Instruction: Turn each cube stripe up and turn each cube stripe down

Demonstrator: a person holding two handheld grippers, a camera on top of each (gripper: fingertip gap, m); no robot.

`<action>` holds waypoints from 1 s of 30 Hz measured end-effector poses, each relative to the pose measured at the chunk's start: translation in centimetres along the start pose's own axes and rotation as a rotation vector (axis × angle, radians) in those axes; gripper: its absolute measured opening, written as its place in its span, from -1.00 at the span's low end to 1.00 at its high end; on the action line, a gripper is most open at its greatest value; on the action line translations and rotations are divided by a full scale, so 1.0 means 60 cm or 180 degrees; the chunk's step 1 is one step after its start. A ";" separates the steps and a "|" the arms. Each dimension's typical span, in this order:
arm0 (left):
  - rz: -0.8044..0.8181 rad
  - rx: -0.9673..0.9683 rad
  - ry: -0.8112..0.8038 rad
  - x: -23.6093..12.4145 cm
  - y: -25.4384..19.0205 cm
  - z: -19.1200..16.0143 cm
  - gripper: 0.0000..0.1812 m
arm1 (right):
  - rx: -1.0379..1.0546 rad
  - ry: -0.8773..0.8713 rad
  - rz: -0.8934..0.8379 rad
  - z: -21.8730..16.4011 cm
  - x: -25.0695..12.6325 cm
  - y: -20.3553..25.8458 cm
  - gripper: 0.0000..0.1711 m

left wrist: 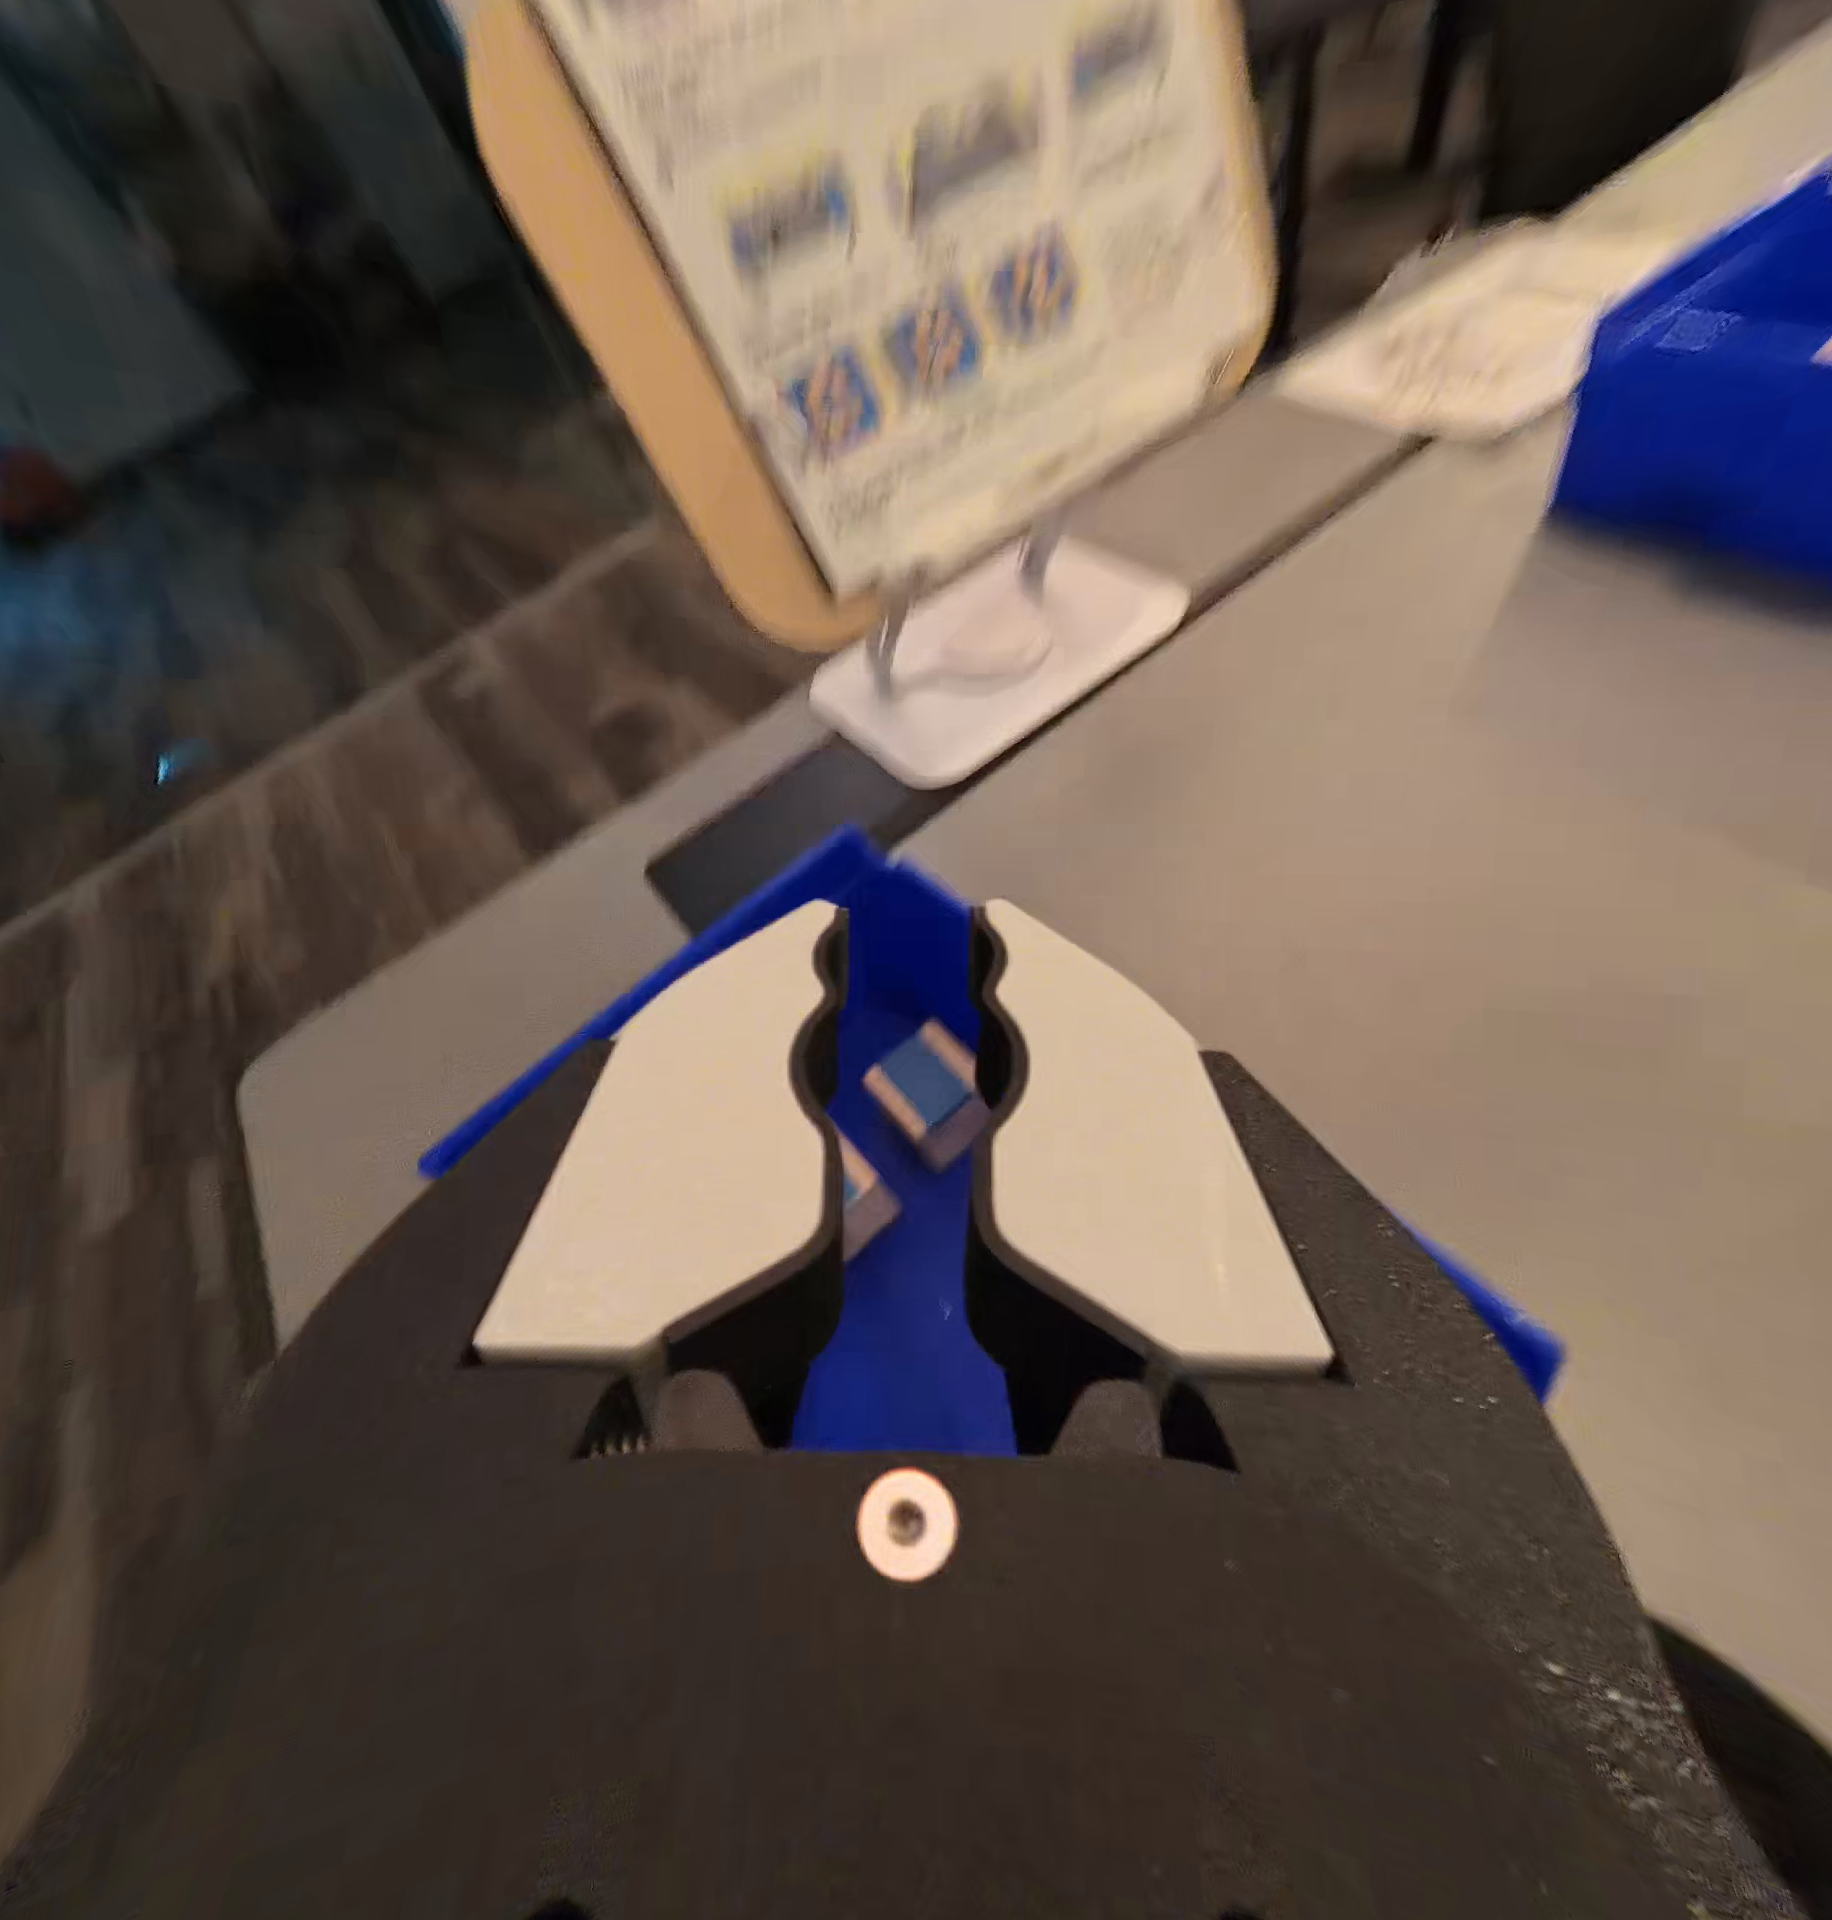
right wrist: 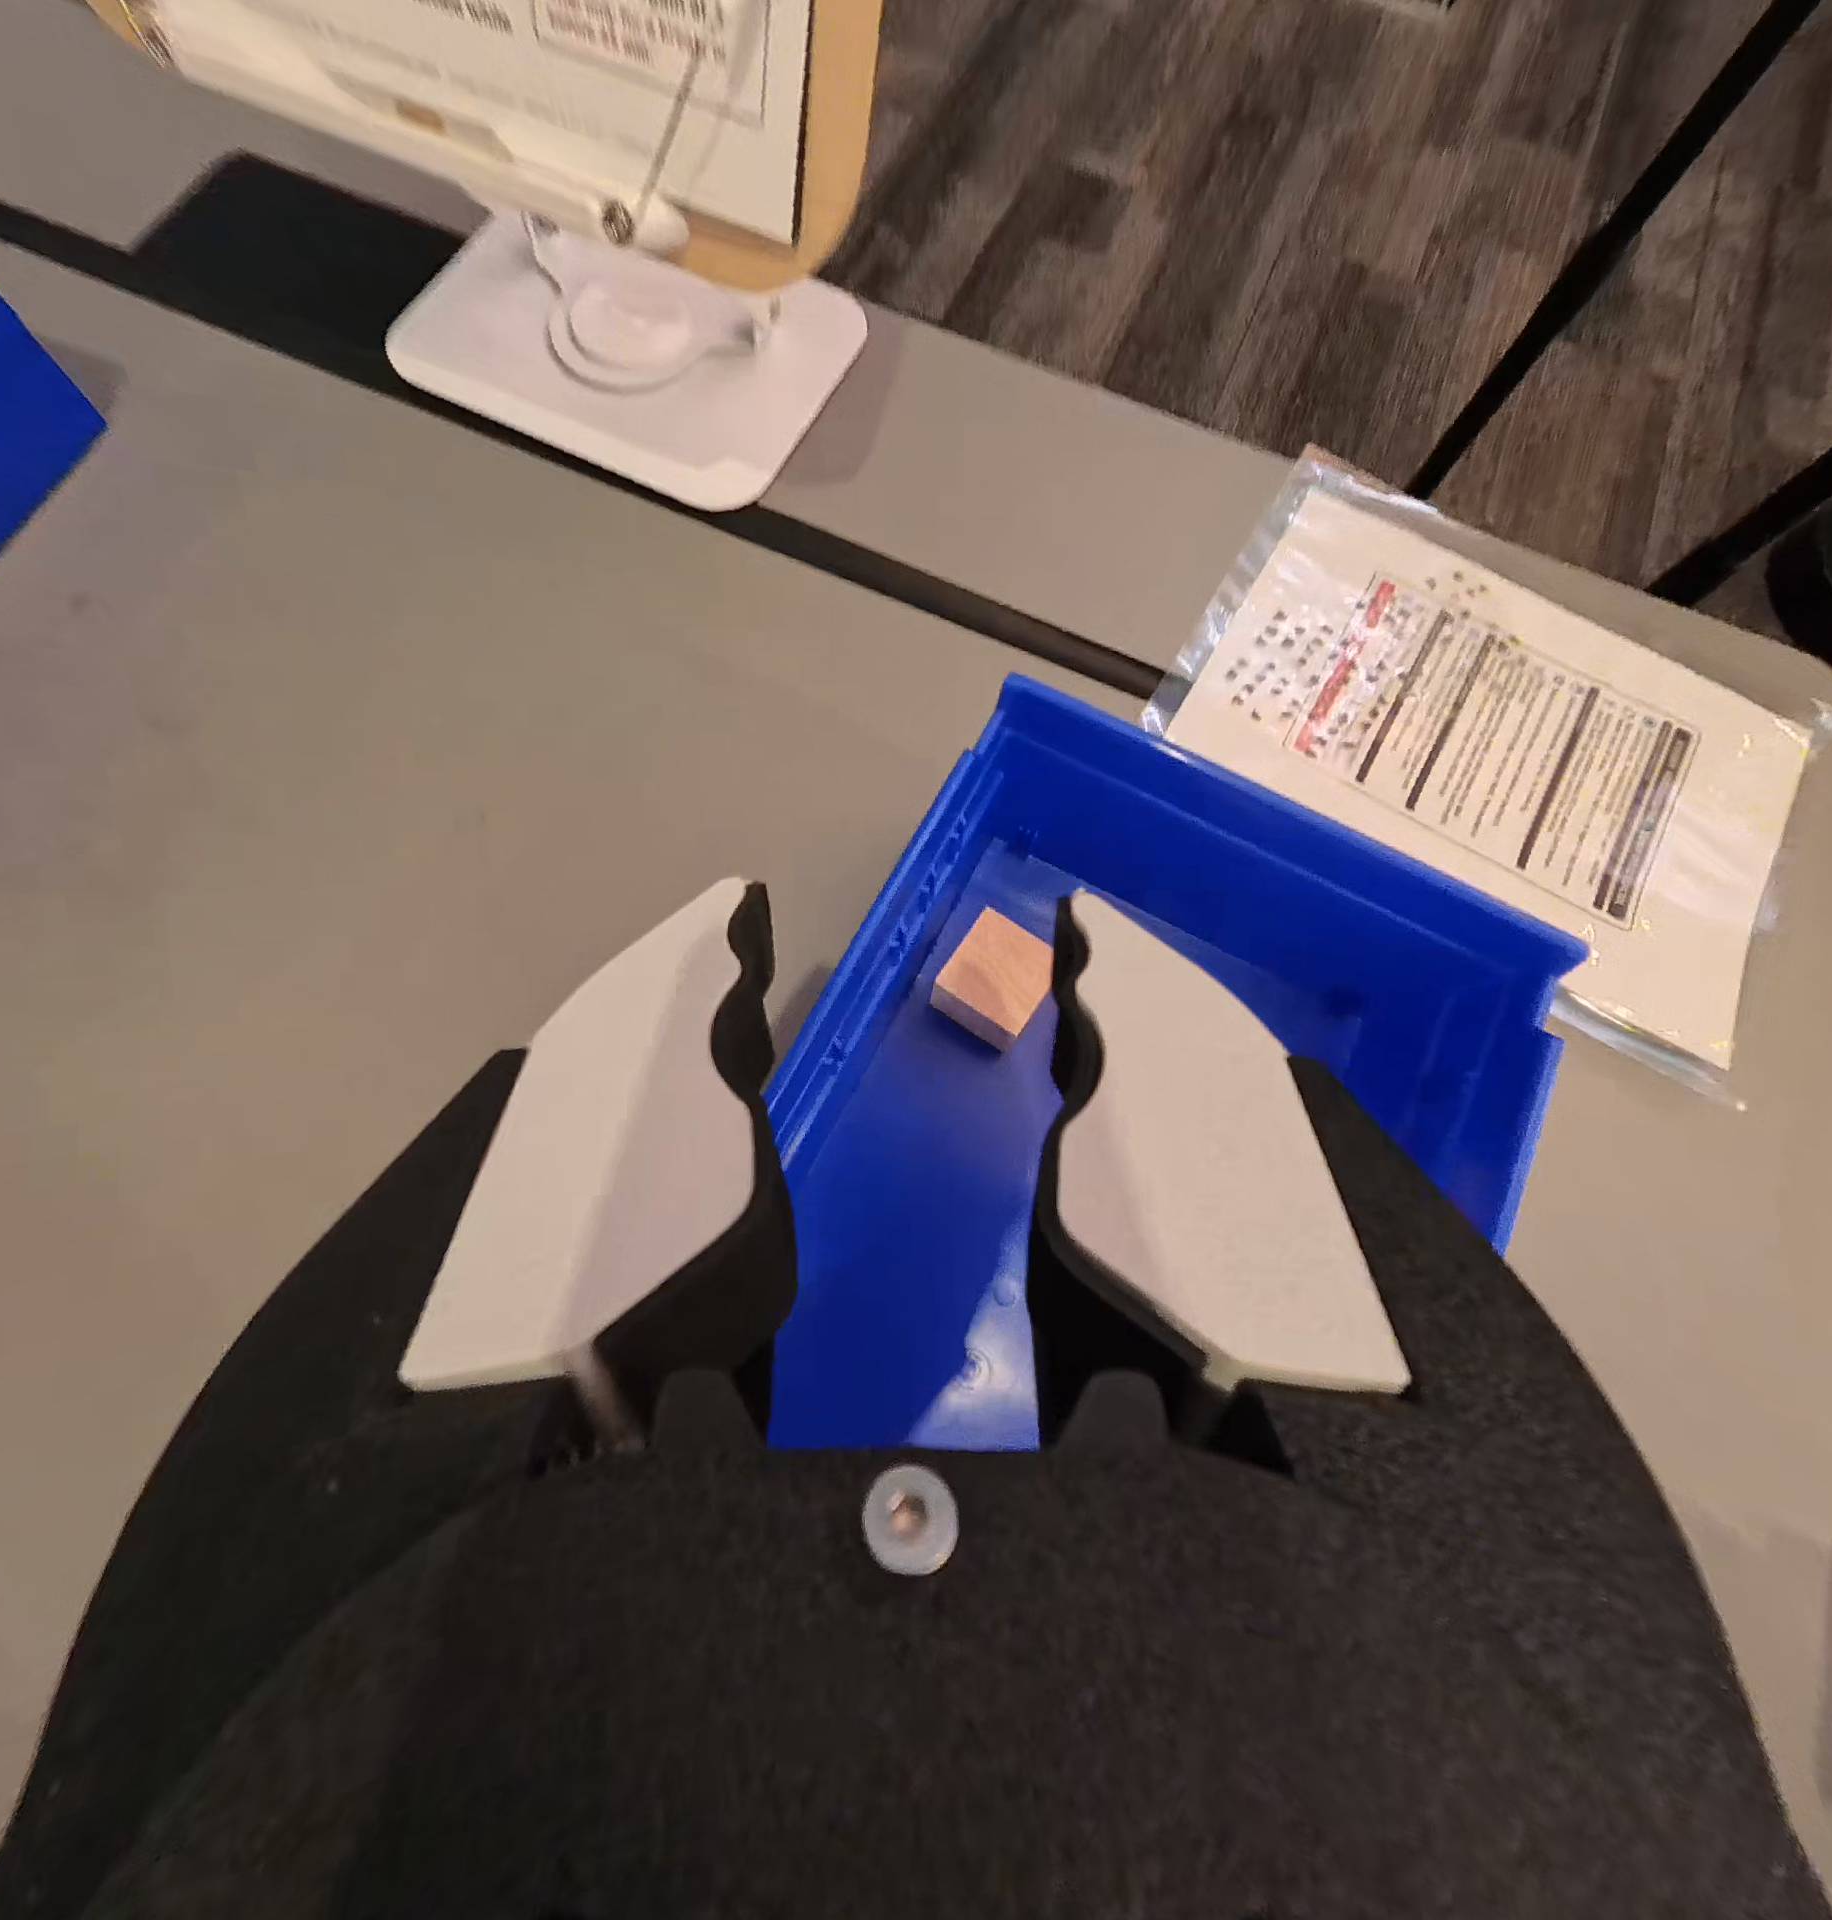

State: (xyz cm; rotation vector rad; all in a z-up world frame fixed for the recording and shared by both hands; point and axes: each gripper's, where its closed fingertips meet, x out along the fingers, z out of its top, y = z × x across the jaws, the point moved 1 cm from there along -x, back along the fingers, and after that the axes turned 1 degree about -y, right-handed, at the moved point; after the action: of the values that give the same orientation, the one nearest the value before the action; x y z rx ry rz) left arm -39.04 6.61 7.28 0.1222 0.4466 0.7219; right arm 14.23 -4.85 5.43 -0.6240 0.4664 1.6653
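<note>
Your right gripper (right wrist: 907,920): jaws spread over blue bin (right wrist: 1255,821), plain wooden cube (right wrist: 990,977) between tips. Left gripper (left wrist: 912,914): jaws near-shut, empty; striped cube (left wrist: 917,1091) below.

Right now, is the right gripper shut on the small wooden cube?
No, the right gripper is open; the small wooden cube lies free in the blue plastic bin.

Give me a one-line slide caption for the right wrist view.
Open right gripper hovers over a blue bin holding one plain wooden cube on a grey table.
</note>
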 end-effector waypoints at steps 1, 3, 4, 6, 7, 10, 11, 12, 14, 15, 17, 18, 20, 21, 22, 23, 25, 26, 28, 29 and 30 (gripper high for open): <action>0.0039 0.0002 0.0188 0.015 0.009 -0.024 -0.75 | -0.0025 0.0065 -0.0016 -0.004 0.007 0.000 -0.40; 0.0092 -0.0217 0.0513 0.048 0.023 -0.065 -0.74 | -0.0058 0.0158 -0.0014 -0.010 0.020 0.004 -0.40; 0.0100 -0.0361 0.0680 0.065 0.027 -0.083 -0.74 | -0.0075 0.0197 0.0002 -0.012 0.025 0.007 -0.40; 0.0071 -0.0579 0.0982 0.100 0.026 -0.114 -0.71 | -0.0127 0.0270 0.0017 -0.016 0.032 0.012 -0.39; 0.0036 -0.0653 0.1056 0.118 0.022 -0.125 -0.67 | -0.0150 0.0301 0.0013 -0.018 0.034 0.013 -0.39; 0.0272 -0.0871 0.1150 0.164 0.025 -0.150 -0.58 | -0.0165 0.0366 0.0013 -0.022 0.040 0.015 -0.39; 0.0318 -0.0967 0.1259 0.175 0.024 -0.162 -0.56 | -0.0171 0.0385 0.0004 -0.024 0.042 0.015 -0.39; 0.0299 -0.1049 0.1389 0.184 0.017 -0.175 -0.54 | -0.0174 0.0403 -0.0011 -0.025 0.043 0.014 -0.39; 0.0234 -0.1189 0.1594 0.200 0.002 -0.195 -0.50 | -0.0178 0.0428 -0.0032 -0.026 0.045 0.012 -0.39; 0.0212 -0.1226 0.1680 0.207 -0.004 -0.203 -0.48 | -0.0171 0.0439 -0.0030 -0.027 0.046 0.012 -0.39; 0.0262 -0.1191 0.1882 0.213 -0.009 -0.219 -0.44 | -0.0168 0.0479 -0.0016 -0.031 0.048 0.013 -0.39; 0.0320 -0.1132 0.1960 0.214 -0.008 -0.226 -0.41 | -0.0176 0.0504 -0.0017 -0.032 0.049 0.014 -0.39; 0.0369 -0.1071 0.2043 0.218 -0.009 -0.233 -0.43 | -0.0192 0.0546 -0.0018 -0.035 0.051 0.015 -0.39; 0.0400 -0.1032 0.2090 0.219 -0.009 -0.236 -0.43 | -0.0195 0.0564 -0.0011 -0.037 0.053 0.016 -0.39; 0.0429 -0.0988 0.2143 0.220 -0.009 -0.241 -0.43 | -0.0200 0.0589 -0.0001 -0.038 0.055 0.018 -0.39; 0.0464 -0.0944 0.2199 0.221 -0.009 -0.245 -0.44 | -0.0215 0.0615 0.0003 -0.040 0.057 0.019 -0.39; 0.0511 -0.0892 0.2297 0.223 -0.009 -0.254 -0.44 | -0.0243 0.0663 -0.0014 -0.043 0.061 0.020 -0.39; 0.0514 -0.0916 0.2285 0.225 -0.009 -0.255 -0.47 | -0.0255 0.0686 -0.0020 -0.045 0.062 0.021 -0.39; 0.0522 -0.0929 0.2275 0.226 -0.007 -0.256 -0.48 | -0.0281 0.0714 -0.0021 -0.046 0.065 0.023 -0.39; 0.0517 -0.0917 0.2271 0.227 -0.007 -0.256 -0.48 | -0.0291 0.0722 -0.0020 -0.046 0.066 0.024 -0.39; 0.0499 -0.0889 0.2271 0.227 -0.007 -0.255 -0.48 | -0.0302 0.0729 -0.0018 -0.047 0.067 0.025 -0.39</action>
State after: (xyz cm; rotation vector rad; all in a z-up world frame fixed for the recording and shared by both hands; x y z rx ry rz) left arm -36.43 14.66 -11.41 -0.3812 1.0157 0.9697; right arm 12.66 -3.79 0.67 -0.8910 0.5511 1.6250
